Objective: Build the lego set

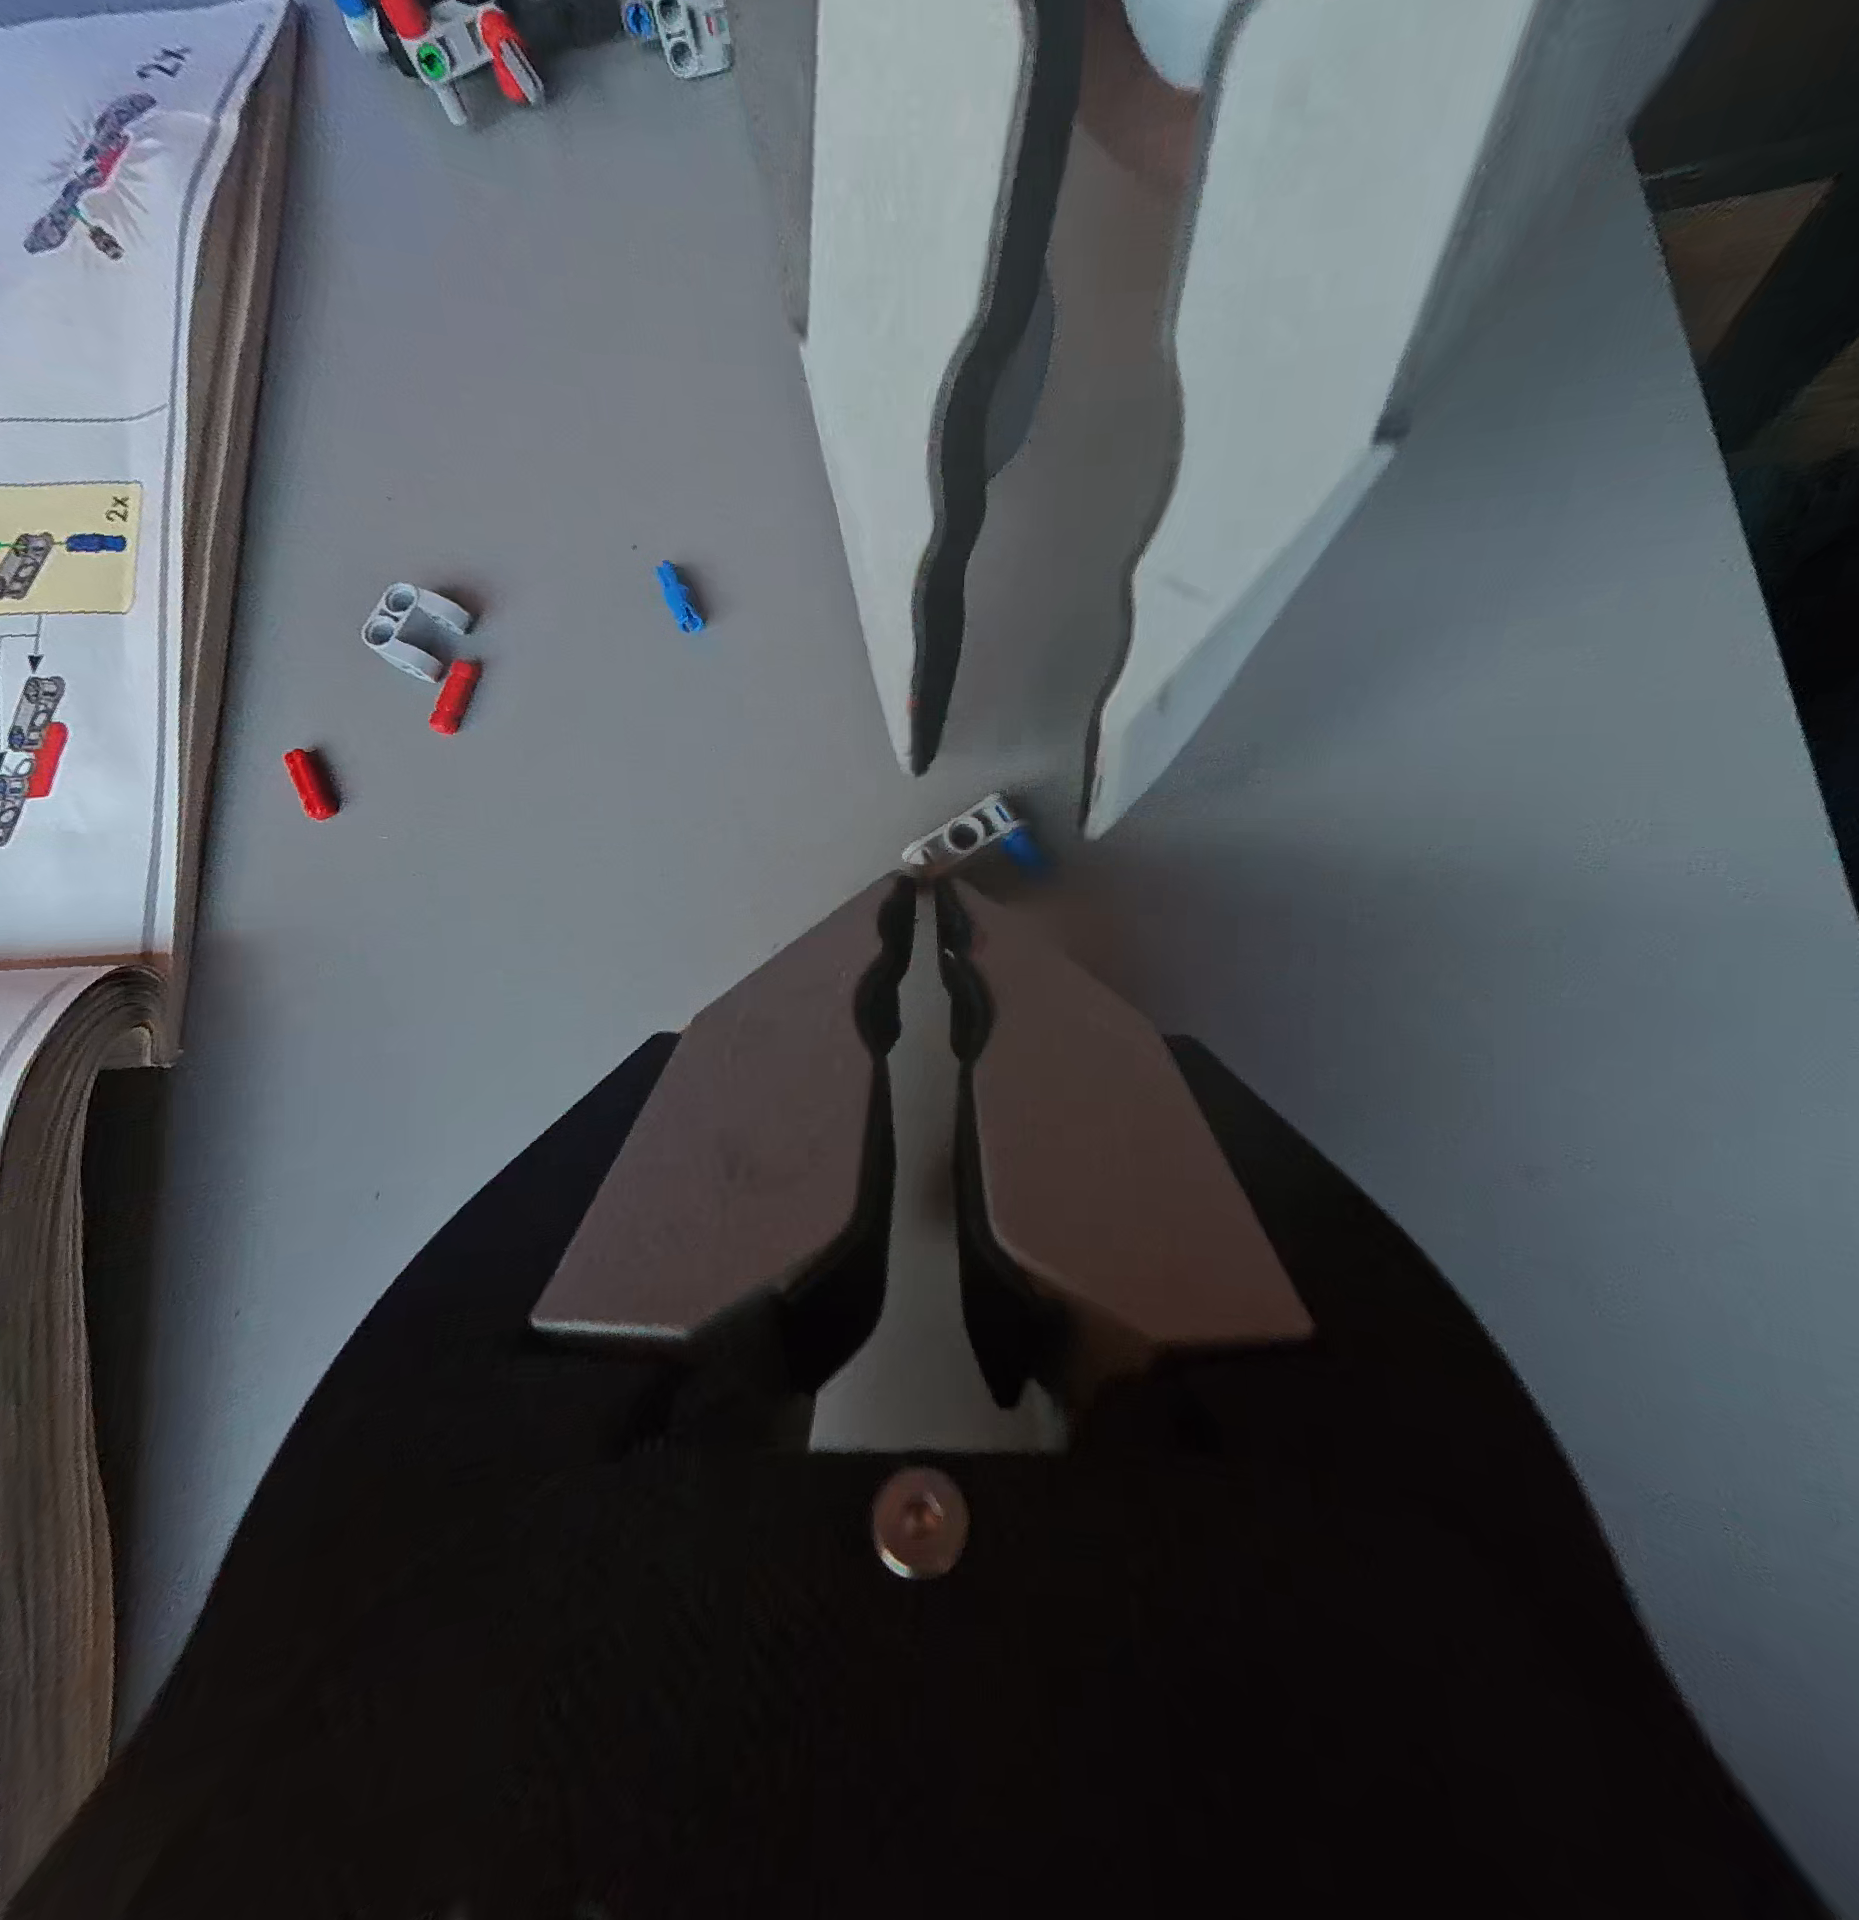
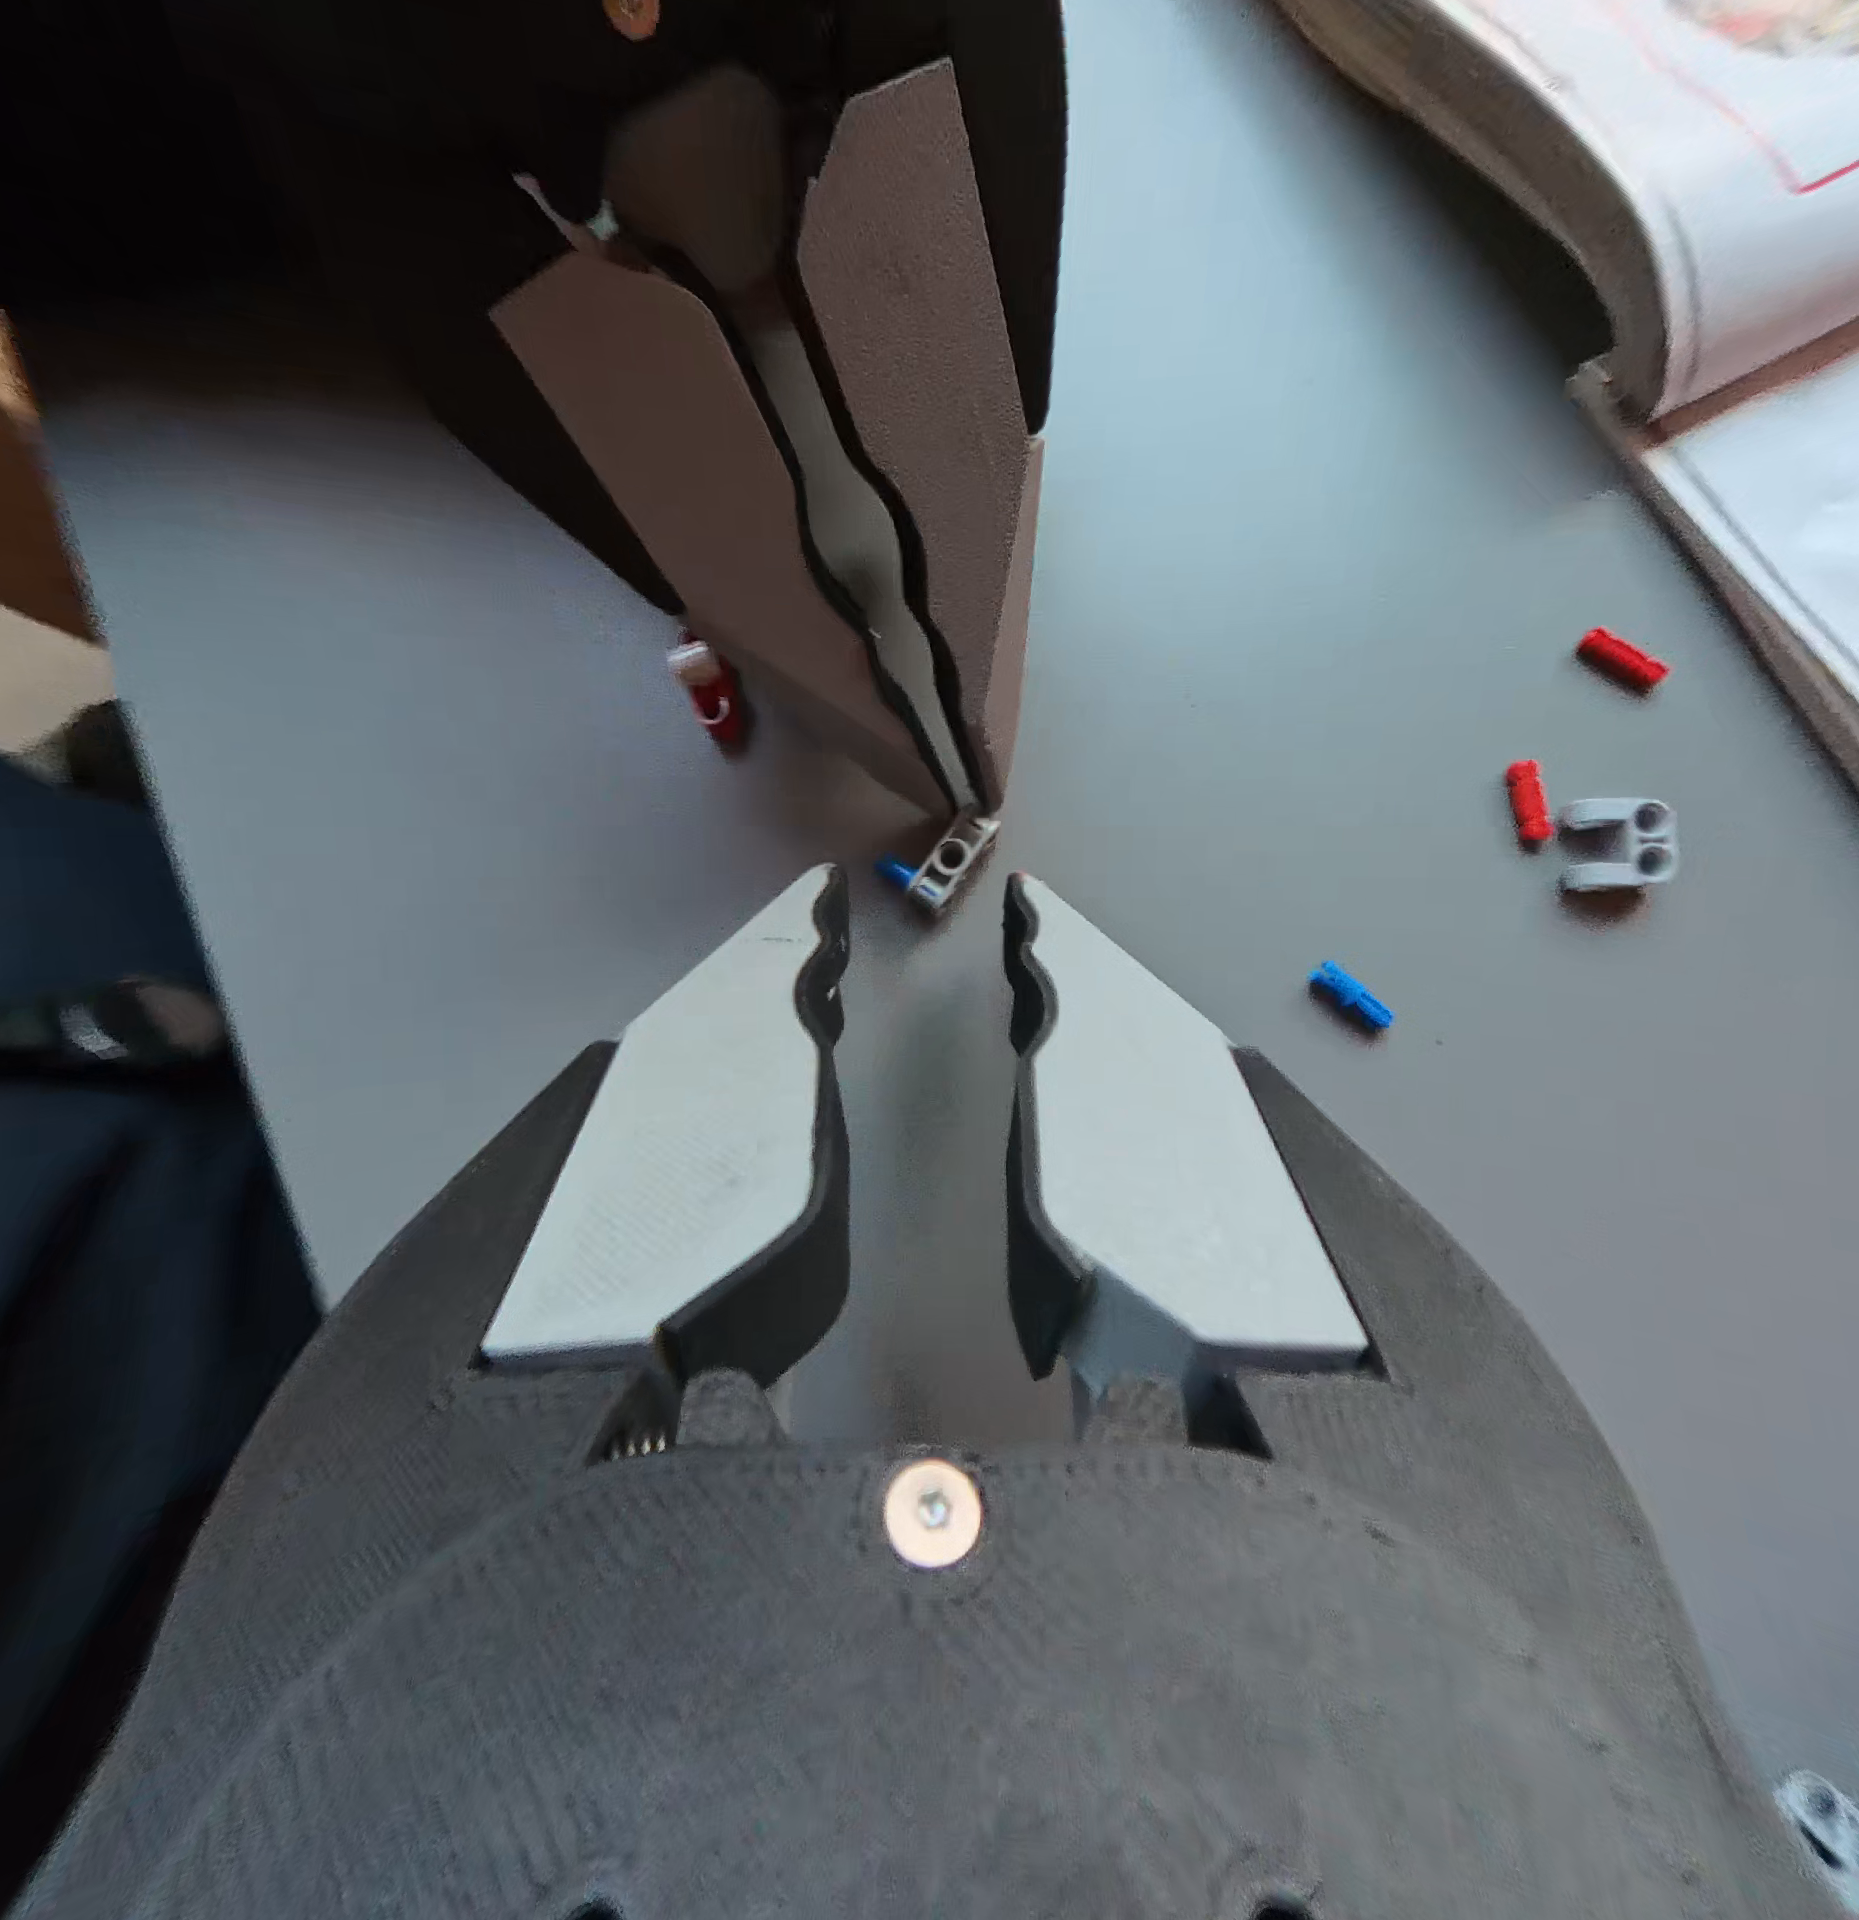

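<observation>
My left gripper (image 1: 923, 883), with brown fingers, is shut and pinches one end of a small grey connector (image 1: 961, 836) just over the grey table (image 1: 592, 987). A blue pin (image 1: 1024, 850) sticks out of the connector's side. In the right wrist view the left gripper (image 2: 972, 808) comes down from above with the connector (image 2: 951, 860) and its pin (image 2: 889, 871) at its tips. My right gripper (image 2: 925, 881), with white fingers, is open and empty. Its tips stand on either side of the connector, short of it, without touching. It also shows in the left wrist view (image 1: 1006, 800).
A loose blue pin (image 1: 681, 597), a second grey connector (image 1: 416, 629) and two red pins (image 1: 455, 696) (image 1: 312, 784) lie to the left. An open instruction booklet (image 1: 73, 520) lies beyond them. A partly built model (image 1: 457, 52) sits far off. The table edge (image 1: 1683, 416) runs on the right. The grippers are tip to tip, or close to it. The loose blue pin (image 1: 681, 597) lies around 6 cm away from my right fingertips. The right camera catches it too, in the right wrist view (image 2: 1339, 996).
</observation>
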`<state>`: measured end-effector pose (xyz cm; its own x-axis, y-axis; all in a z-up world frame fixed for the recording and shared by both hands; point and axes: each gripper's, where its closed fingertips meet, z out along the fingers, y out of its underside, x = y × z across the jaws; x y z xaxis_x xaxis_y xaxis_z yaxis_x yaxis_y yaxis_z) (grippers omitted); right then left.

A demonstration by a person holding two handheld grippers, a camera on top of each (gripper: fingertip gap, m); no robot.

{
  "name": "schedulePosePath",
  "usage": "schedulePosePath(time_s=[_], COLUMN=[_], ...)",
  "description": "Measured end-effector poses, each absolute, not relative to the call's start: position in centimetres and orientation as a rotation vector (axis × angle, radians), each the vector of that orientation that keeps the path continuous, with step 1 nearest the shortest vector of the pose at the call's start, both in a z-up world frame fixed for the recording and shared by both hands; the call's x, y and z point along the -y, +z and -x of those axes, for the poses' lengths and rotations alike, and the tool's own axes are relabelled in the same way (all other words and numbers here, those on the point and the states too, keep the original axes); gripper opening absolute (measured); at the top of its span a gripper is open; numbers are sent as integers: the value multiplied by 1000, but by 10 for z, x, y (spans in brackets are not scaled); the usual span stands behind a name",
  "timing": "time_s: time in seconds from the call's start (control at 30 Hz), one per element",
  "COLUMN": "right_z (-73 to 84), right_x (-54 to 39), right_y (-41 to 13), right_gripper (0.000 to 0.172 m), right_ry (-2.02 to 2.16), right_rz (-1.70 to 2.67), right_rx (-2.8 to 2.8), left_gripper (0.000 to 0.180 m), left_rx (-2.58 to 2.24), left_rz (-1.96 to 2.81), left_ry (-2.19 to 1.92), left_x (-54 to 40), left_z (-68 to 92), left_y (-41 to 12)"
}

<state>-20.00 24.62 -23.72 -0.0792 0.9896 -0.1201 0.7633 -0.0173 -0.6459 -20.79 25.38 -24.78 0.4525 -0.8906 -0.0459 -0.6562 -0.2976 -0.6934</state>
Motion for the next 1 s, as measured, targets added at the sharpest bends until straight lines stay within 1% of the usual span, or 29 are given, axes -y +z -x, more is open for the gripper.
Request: schedulePosePath(time_s=[0.1, 0.2, 0.3, 0.43, 0.5, 0.53, 0.6, 0.7, 0.8, 0.87, 1.0], right_z=[205, 212, 215, 212, 211, 211, 212, 210, 205, 203, 197], right_x=[-254, -247, -243, -250, -253, -253, -248, -248, -250, -249, -247], right_y=[-249, -248, -247, -249, -248, -248, -248, -248, -244, -234, -210], right_gripper=[29, 30, 36, 30, 30, 29, 22, 22, 21, 21, 21], right_ry=[635, 706, 723, 621, 572, 569, 606, 646, 797, 1006, 1433], right_rz=[1795, 1817, 1833, 1871, 1856, 1845, 1828, 1815, 1819, 1813, 1773], right_rx=[1849, 1817, 1774, 1656, 1604, 1585, 1583, 1607, 1630, 1625, 1601], left_gripper=[3, 3, 3, 3, 2, 1, 0, 0, 5, 10, 12], left_rx=[-1282, -1277, -1262, -1261, -1261, -1259, -1262, -1282, -1324, -1337, -1346], left_rz=[2059, 2064, 2074, 2076, 2078, 2078, 2077, 2053, 2007, 1937, 1785], left_ry=[-463, -441, -429, -410, -404, -405, -405, -395, -390, -388, -376], left_x=[-254, -255, -257, -258, -257, -257, -257, -255, -252, -251, -251], left_z=[209, 214, 218, 220, 220, 220, 220, 218, 215, 210, 197], left_y=[-248, -248, -248, -248, -248, -248, -248, -248, -246, -240, -221])
